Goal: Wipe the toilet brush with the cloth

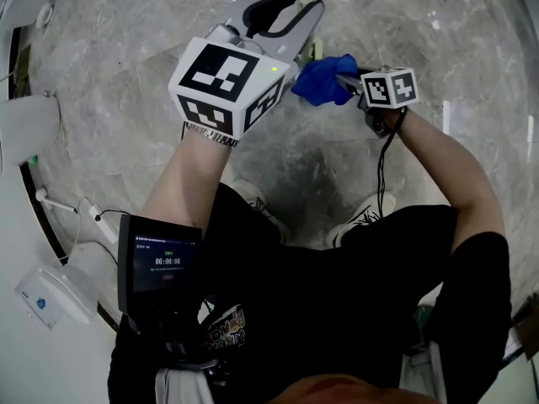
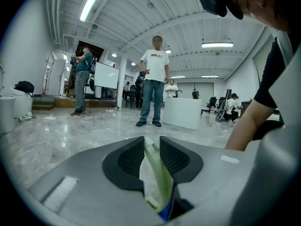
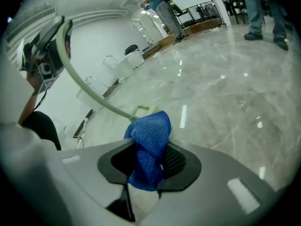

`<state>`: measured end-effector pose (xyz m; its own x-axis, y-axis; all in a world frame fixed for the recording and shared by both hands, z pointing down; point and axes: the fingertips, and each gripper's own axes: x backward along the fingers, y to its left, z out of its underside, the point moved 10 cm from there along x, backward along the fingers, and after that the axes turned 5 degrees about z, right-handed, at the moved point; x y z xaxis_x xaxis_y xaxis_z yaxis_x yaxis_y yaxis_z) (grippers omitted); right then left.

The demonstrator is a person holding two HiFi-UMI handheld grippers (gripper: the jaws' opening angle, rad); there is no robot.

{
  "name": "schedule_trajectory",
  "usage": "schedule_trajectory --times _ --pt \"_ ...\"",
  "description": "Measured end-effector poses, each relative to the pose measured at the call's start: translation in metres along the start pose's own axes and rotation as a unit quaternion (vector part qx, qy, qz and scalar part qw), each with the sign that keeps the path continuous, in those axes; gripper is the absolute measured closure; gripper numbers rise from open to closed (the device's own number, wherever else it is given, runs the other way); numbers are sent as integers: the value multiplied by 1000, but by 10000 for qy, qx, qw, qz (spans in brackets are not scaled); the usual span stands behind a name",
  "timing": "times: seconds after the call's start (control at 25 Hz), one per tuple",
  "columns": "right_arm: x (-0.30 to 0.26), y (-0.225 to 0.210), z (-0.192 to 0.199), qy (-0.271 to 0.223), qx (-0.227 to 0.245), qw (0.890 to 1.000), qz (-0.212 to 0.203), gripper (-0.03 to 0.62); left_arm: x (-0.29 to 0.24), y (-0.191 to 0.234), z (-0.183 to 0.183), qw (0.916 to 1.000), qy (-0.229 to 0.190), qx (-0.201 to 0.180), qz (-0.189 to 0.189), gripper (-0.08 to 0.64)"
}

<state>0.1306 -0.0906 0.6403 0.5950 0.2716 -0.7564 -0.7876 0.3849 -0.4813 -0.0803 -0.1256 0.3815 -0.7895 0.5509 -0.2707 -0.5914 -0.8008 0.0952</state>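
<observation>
Your left gripper (image 1: 299,2) is raised at twelve o'clock in the head view, with its marker cube (image 1: 223,82) nearest you. In the left gripper view its jaws (image 2: 151,139) stand only narrowly apart, with the pale-green handle of the toilet brush (image 2: 160,175) pinched between the ribbed pads and a bit of blue showing beneath. Beyond those jaws, a person in a white T-shirt (image 2: 154,65) stands at twelve o'clock on the marble floor (image 2: 70,135), and a white block (image 2: 182,112) is at about one o'clock. In the head view, at three o'clock from the cube, the blue cloth (image 1: 324,78) is bunched up just beside the left gripper, and your right gripper (image 1: 354,82) meets it from the right. In the right gripper view those jaws (image 3: 148,146) are clamped partway on the cloth (image 3: 151,131), which bulges up and out between the pads. From the cloth's top the brush handle (image 3: 89,95) curves away to ten o'clock, up to your left gripper. A small green loop (image 3: 141,109) lies where cloth and handle meet. The brush head is not visible in any view.
</observation>
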Motion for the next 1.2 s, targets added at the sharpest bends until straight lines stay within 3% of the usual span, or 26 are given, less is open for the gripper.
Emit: schedule_trajectory --times 0.16,0.28,0.36,0.48,0.6,0.72,0.84,1.0,1.12,1.2 --pt "22 -39 -28 -277 -54 9953 921 468 -1 0 -1 10000 -10 5 -2 445" --pt "22 -45 -59 -909 -90 9883 1223 468 -1 1 -2 10000 -24 -3 8 445" --pt "11 -29 -82 -1274 356 9867 948 468 -1 1 -3 10000 -24 5 5 445" --pt "-14 9 -108 -1490 1316 9799 176 468 0 1 -2 10000 -33 15 -5 445" --pt "-29 45 -121 -1422 2025 9676 -508 468 1 1 -2 10000 -60 31 -5 445" --pt "-39 62 -122 -1139 2504 9583 -774 468 3 1 0 10000 -41 26 -9 445" --pt "-41 52 -118 -982 2548 9607 -489 468 3 3 2 10000 -20 44 -24 445" --pt "-24 10 -119 -1077 2061 9719 370 468 1 6 1 10000 -18 56 -31 445" --pt "-10 -15 -106 -629 2095 9731 715 468 0 8 0 10000 -21 63 -37 444" --pt "-4 -20 -88 -232 2280 9710 674 468 -1 11 0 9999 -28 88 -47 443"
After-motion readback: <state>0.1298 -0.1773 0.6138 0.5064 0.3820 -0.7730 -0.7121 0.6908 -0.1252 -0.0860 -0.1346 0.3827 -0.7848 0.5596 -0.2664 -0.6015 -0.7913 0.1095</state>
